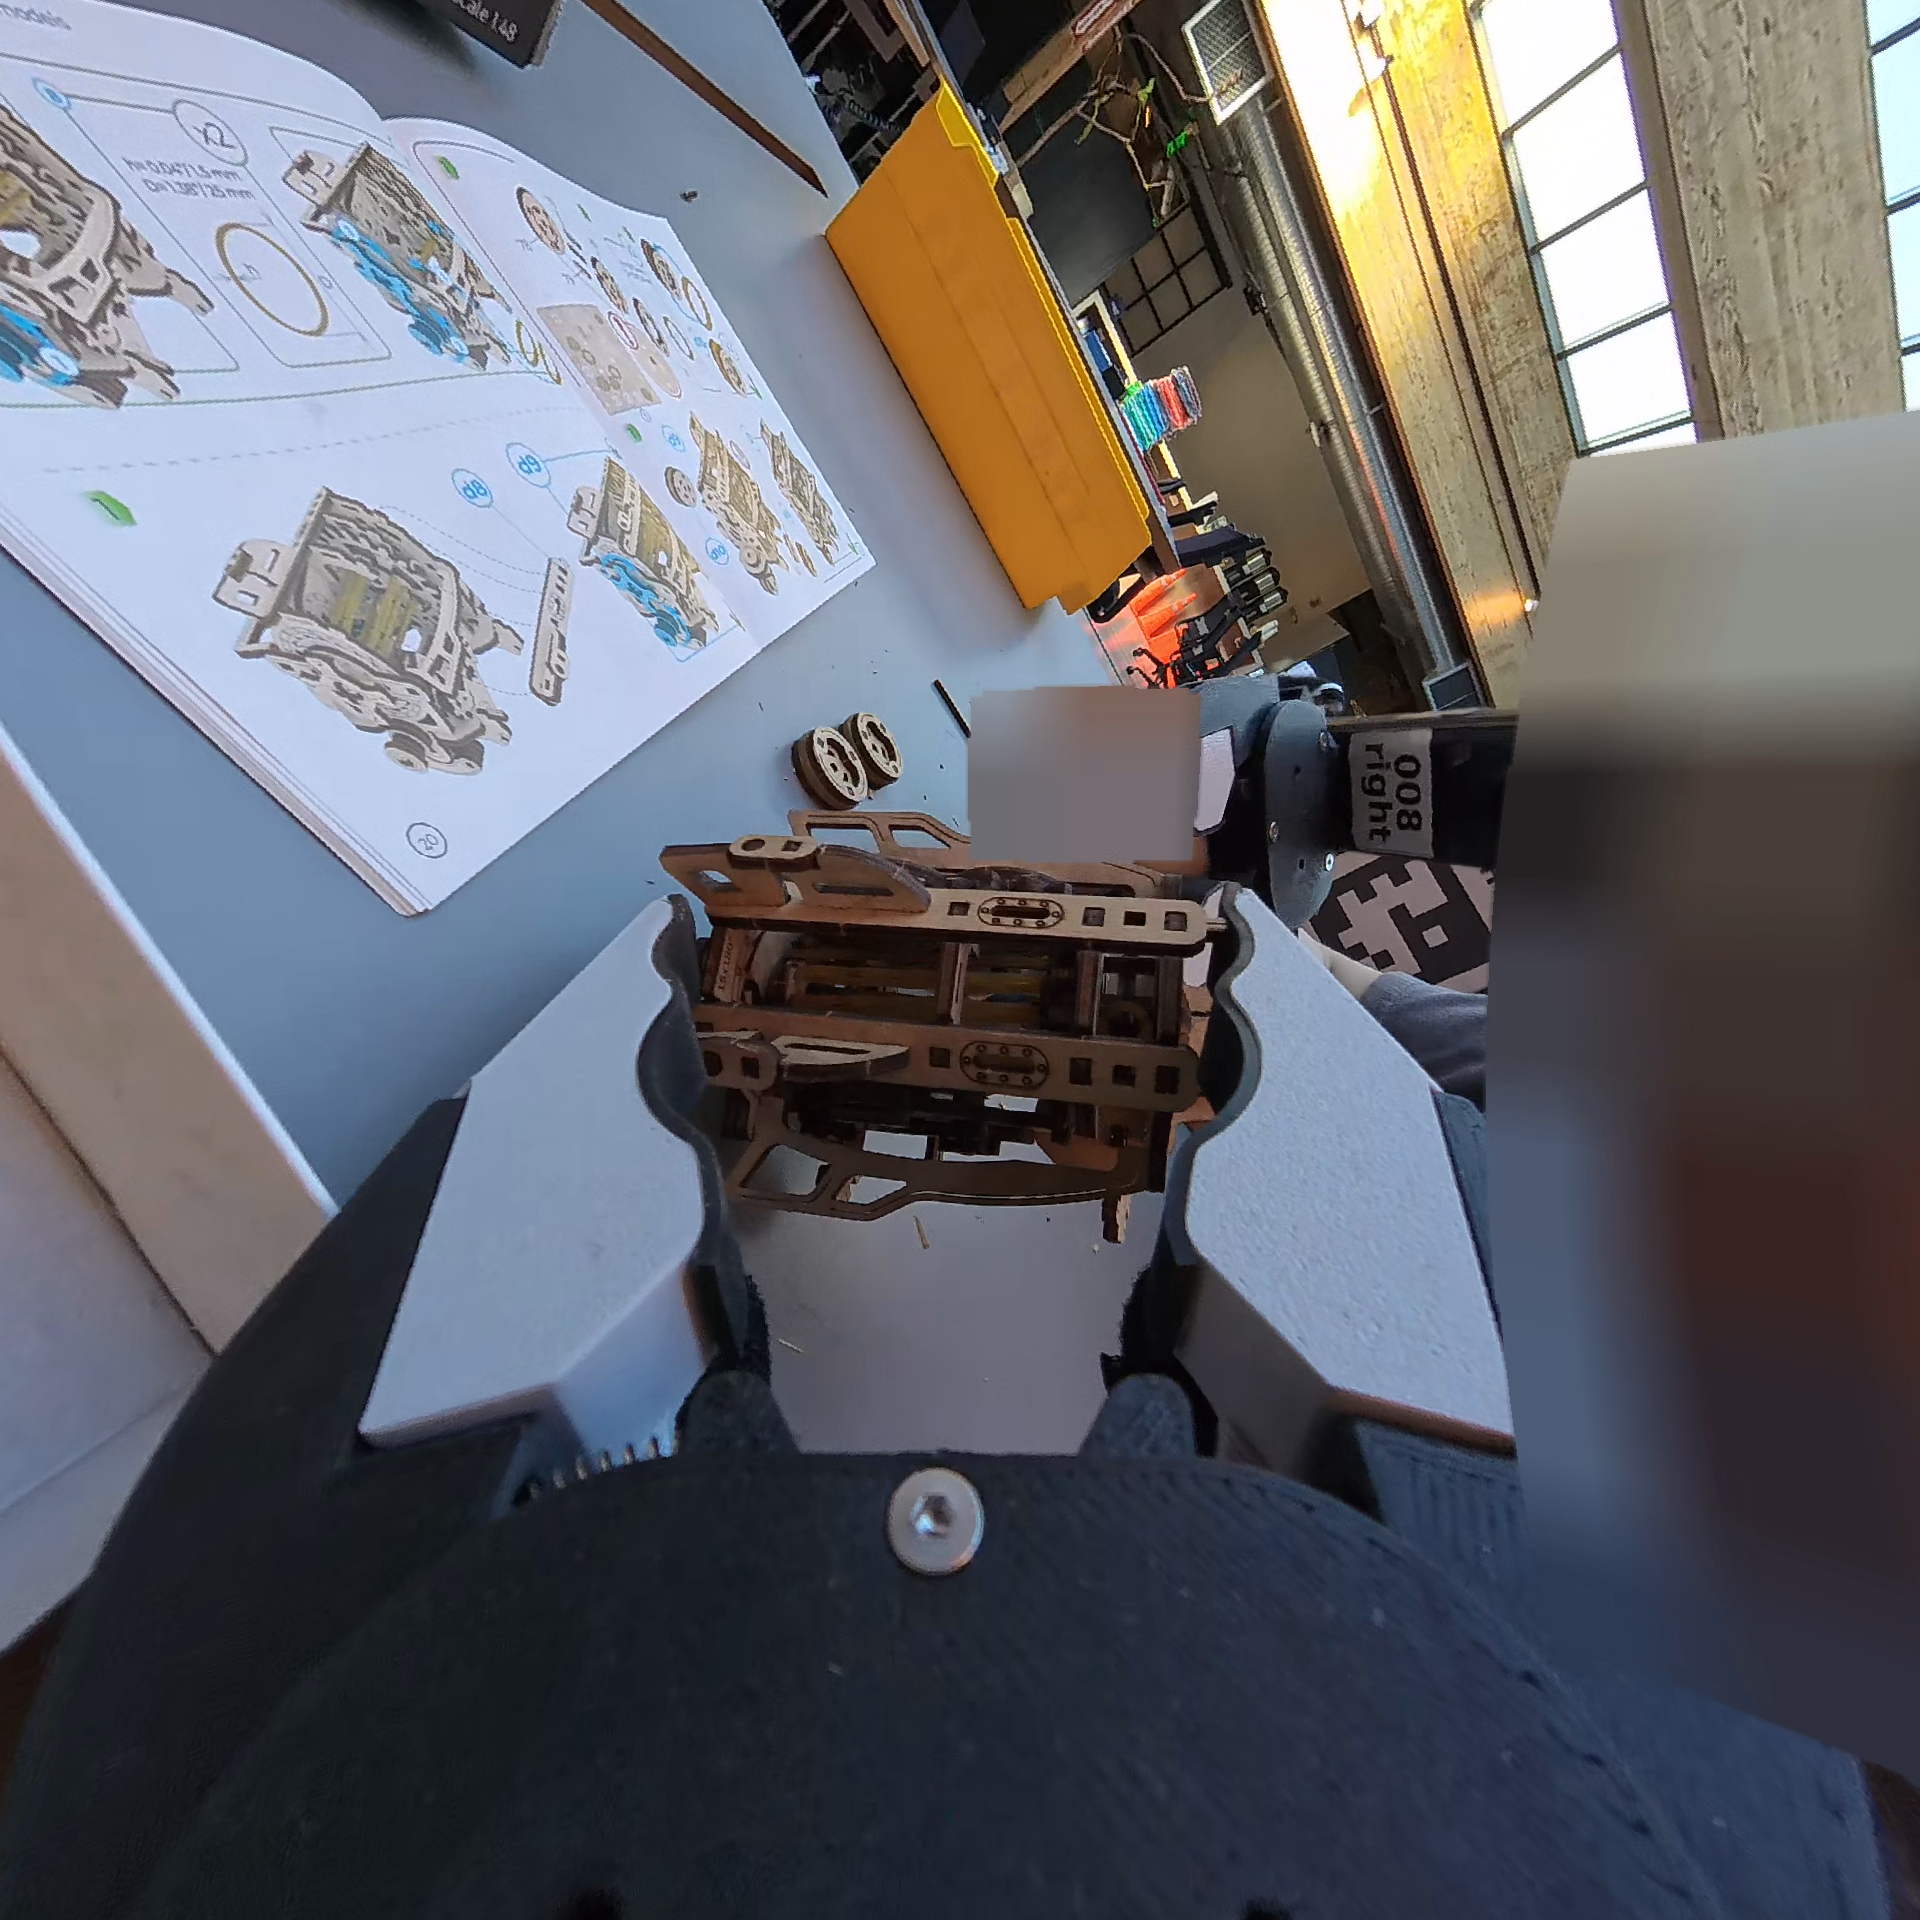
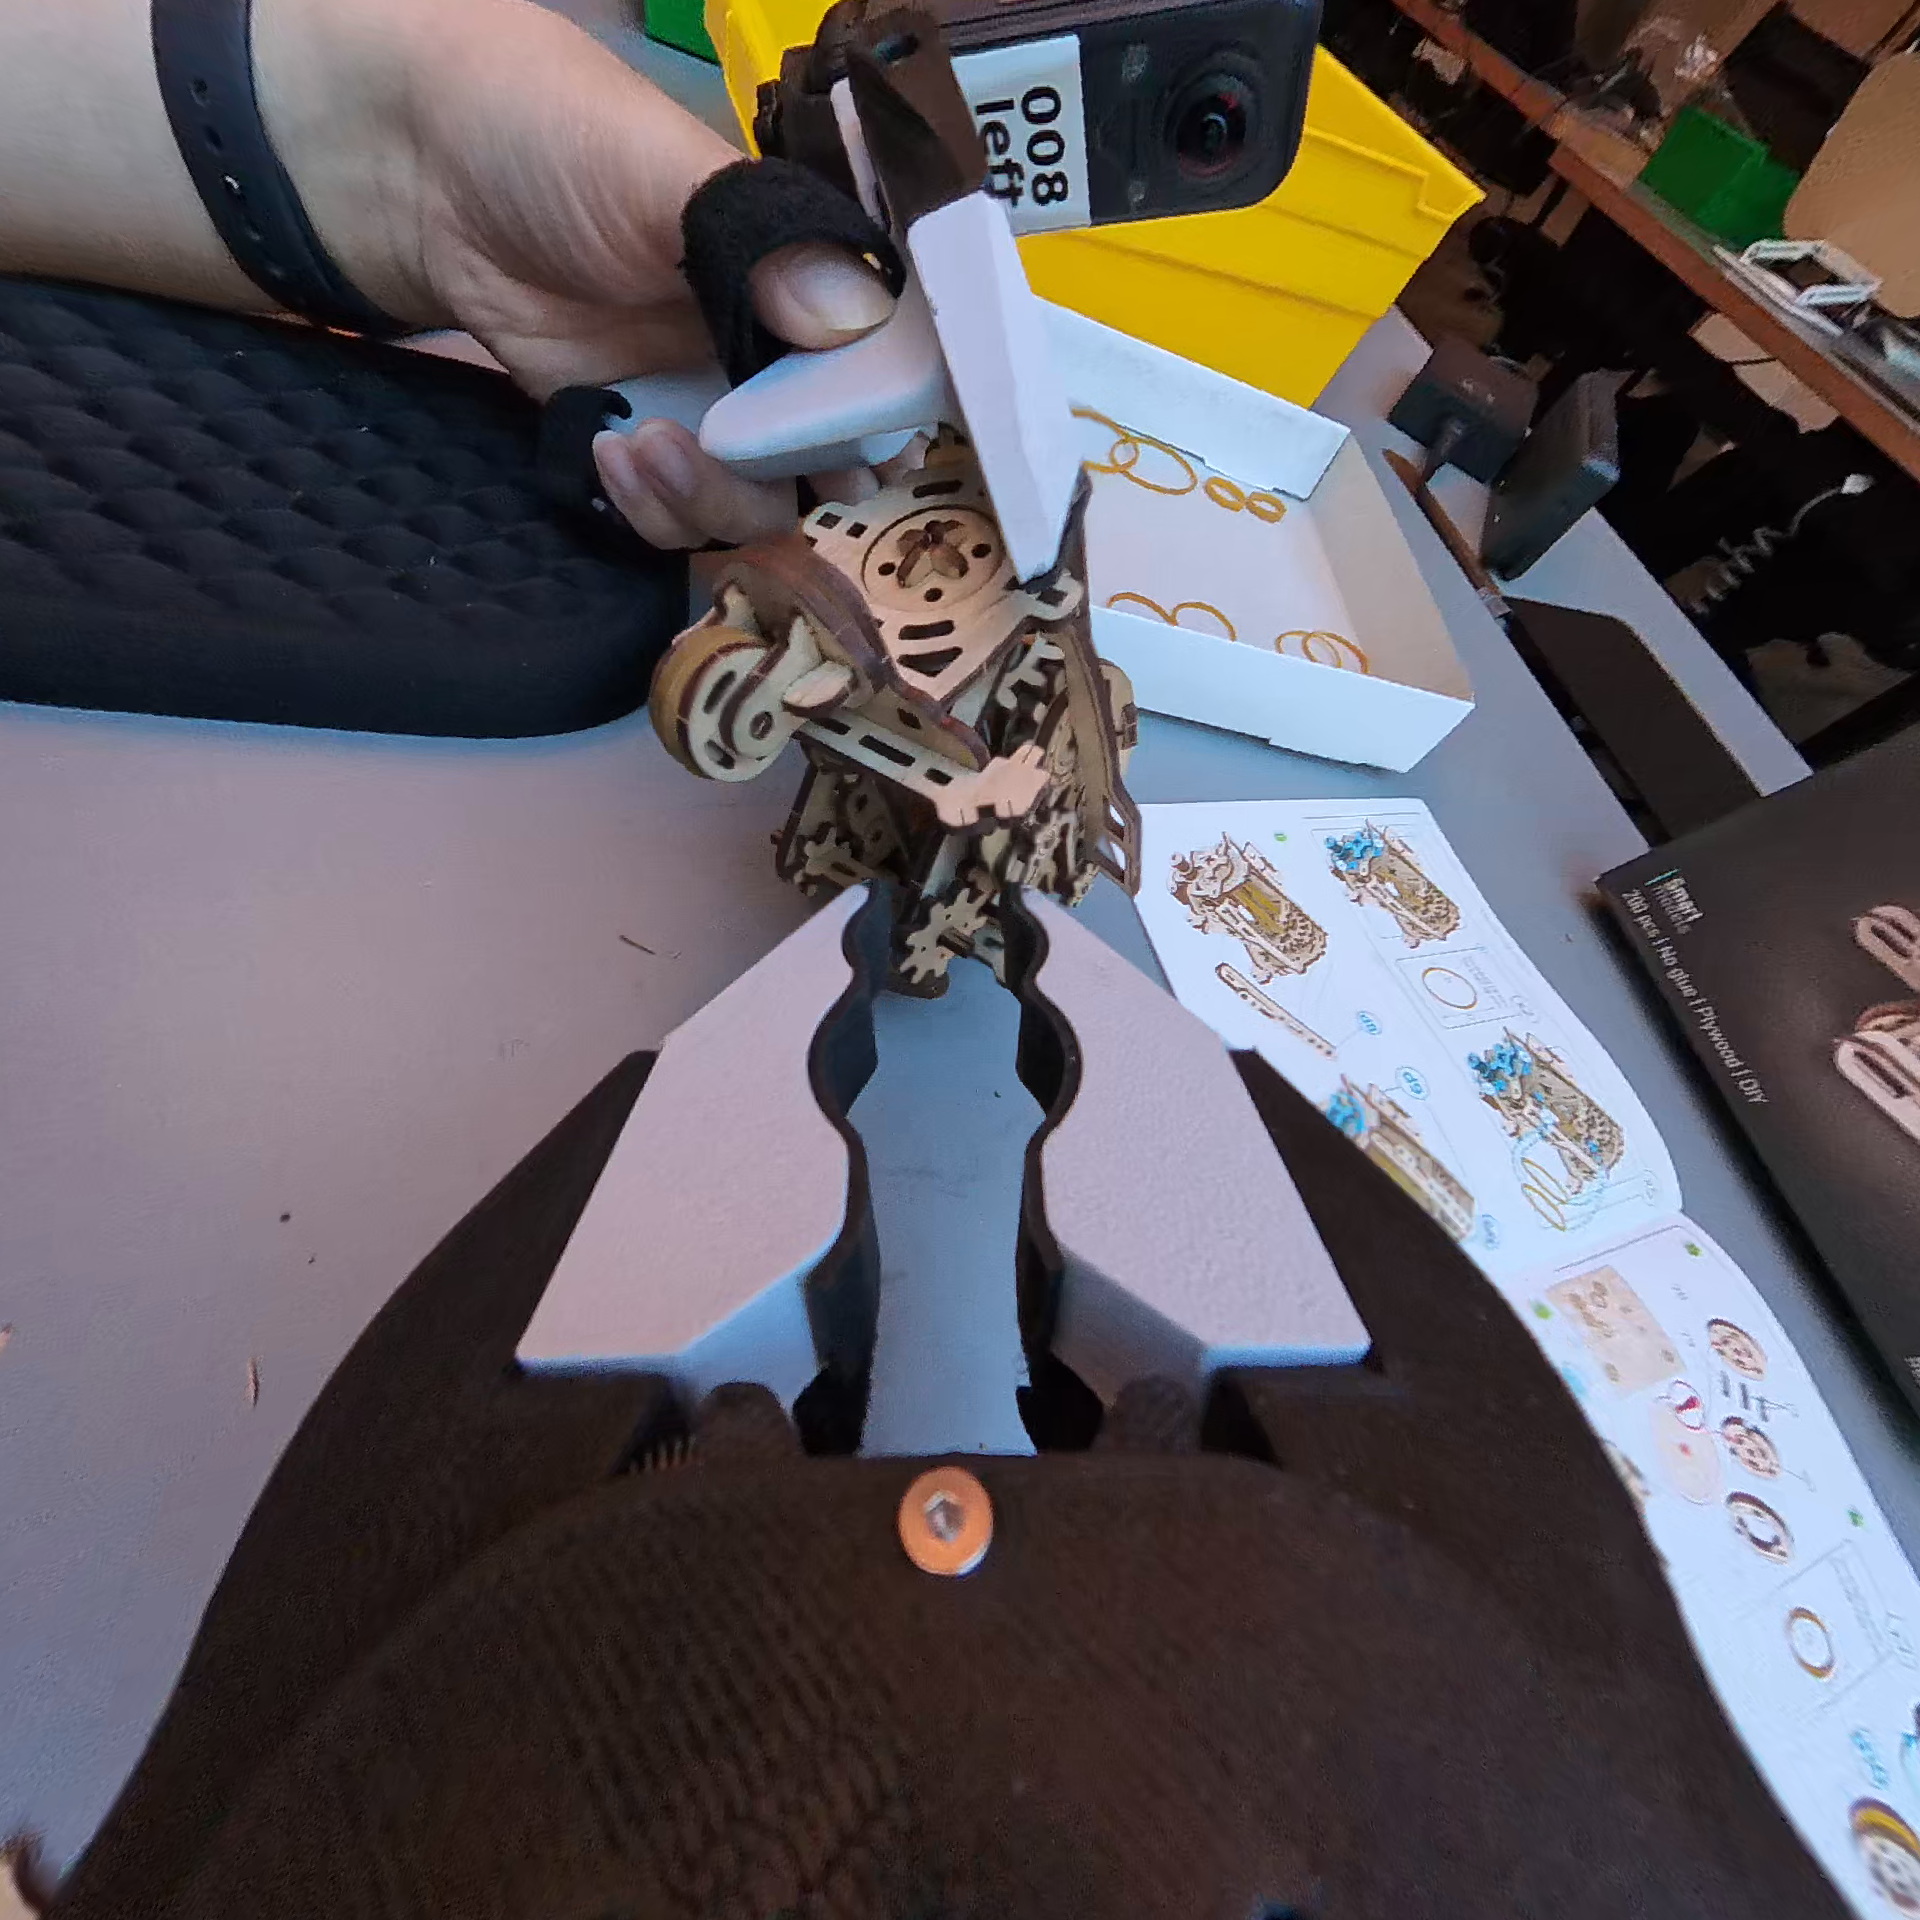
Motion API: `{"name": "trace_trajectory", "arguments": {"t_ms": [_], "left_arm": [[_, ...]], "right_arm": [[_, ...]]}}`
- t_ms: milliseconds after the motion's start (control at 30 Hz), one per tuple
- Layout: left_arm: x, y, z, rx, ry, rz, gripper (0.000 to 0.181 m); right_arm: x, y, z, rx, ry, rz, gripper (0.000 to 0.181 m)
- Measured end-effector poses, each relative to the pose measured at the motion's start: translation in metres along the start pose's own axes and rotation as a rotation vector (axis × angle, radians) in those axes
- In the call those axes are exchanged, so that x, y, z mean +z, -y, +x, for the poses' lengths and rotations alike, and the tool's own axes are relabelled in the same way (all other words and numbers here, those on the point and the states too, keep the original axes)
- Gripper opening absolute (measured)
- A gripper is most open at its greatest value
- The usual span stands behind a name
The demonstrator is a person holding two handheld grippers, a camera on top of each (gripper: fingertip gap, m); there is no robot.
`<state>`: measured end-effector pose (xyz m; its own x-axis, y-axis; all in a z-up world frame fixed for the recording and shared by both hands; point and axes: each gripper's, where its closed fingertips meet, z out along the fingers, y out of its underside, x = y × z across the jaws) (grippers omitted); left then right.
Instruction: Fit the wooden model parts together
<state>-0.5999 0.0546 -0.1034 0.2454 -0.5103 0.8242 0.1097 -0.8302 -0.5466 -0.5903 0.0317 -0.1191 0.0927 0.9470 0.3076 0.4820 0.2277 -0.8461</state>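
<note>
The wooden model point(image 1: 945, 1018) is a laser-cut plywood frame with gears inside. My left gripper point(image 1: 951, 997) is shut on it and holds it above the grey table point(image 1: 312, 997). In the right wrist view the model point(image 2: 914, 707) hangs below the left gripper's white fingers point(image 2: 997, 343), with one wheel point(image 2: 717, 707) mounted on its side. My right gripper point(image 2: 948, 914) has its jaws narrow, closed on the model's geared lower end. Two loose wooden wheels point(image 1: 847, 758) lie on the table beyond the model.
An open instruction booklet point(image 1: 364, 436) lies left of the model and also shows in the right wrist view point(image 2: 1455, 1143). A yellow bin point(image 1: 997, 395) stands behind. A white tray point(image 2: 1351, 707) holds rubber bands. A black cushion point(image 2: 260, 520) and a black box point(image 2: 1787, 997) flank the work area. The grippers are tip to tip, or close to it.
</note>
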Motion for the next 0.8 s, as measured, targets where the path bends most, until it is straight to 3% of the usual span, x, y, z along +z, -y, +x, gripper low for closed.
{"name": "trace_trajectory", "arguments": {"t_ms": [167, 800], "left_arm": [[0.0, -0.0002, 0.0, 0.002, 0.0, 0.0, 0.097], [0.0, 0.0005, -0.0001, 0.005, -0.001, 0.006, 0.097]], "right_arm": [[0.0007, -0.0036, -0.0023, 0.086, 0.038, -0.004, 0.02], [0.0033, -0.0048, -0.0053, -0.066, -0.001, -0.021, 0.016]]}}
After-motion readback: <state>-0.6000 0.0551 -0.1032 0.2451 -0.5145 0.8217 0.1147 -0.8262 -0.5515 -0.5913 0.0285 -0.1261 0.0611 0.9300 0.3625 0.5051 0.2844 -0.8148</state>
